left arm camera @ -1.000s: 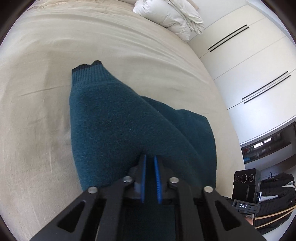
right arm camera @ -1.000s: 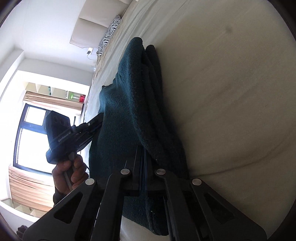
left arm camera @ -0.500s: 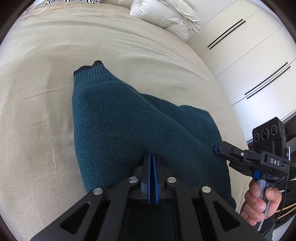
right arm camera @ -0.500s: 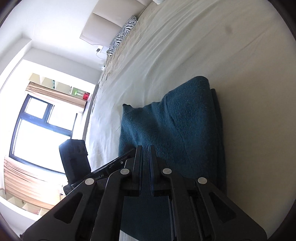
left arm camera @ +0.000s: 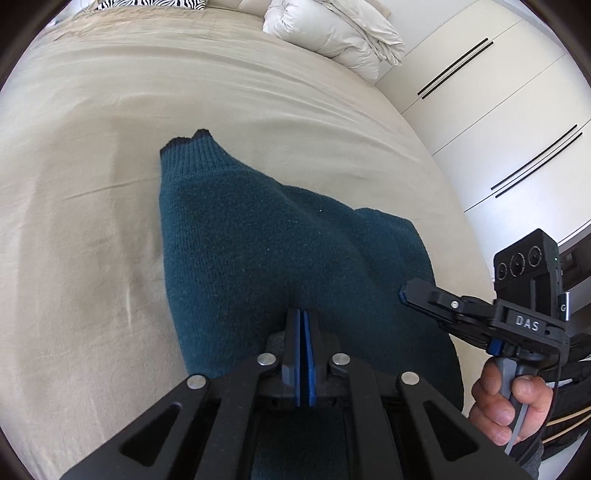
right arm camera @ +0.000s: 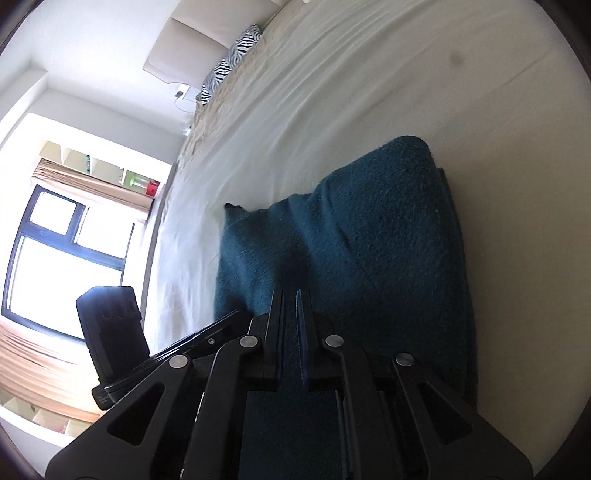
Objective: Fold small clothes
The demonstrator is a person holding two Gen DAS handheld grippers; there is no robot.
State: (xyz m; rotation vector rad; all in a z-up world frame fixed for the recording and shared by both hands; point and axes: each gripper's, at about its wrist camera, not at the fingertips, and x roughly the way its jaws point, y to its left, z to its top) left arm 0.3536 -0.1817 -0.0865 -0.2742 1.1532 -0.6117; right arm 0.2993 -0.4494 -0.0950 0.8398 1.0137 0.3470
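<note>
A teal knit garment (left arm camera: 258, 251) lies on the beige bed (left arm camera: 92, 184), its ribbed, dark-trimmed end (left arm camera: 186, 146) pointing away from me. Its near part rises in a ridge to my left gripper (left arm camera: 303, 317), whose blue pads are closing together on the knit. In the right wrist view the same garment (right arm camera: 369, 240) tents up toward my right gripper (right arm camera: 290, 299), which is shut on its near edge, and teal cloth shows below the linkage. Seen from the left wrist, the right gripper (left arm camera: 404, 295) is held by a hand (left arm camera: 506, 402) at the garment's right side.
White pillows (left arm camera: 332, 33) and a zebra-print cushion (left arm camera: 147, 3) lie at the head of the bed. White wardrobe doors (left arm camera: 498, 110) stand to the right. A window (right arm camera: 62, 251) and shelves are on the far left of the right wrist view.
The left pads have closed their small gap. The right gripper and its hand have come into the left wrist view. In the right wrist view the garment went from a steep upright fold to a lower tent.
</note>
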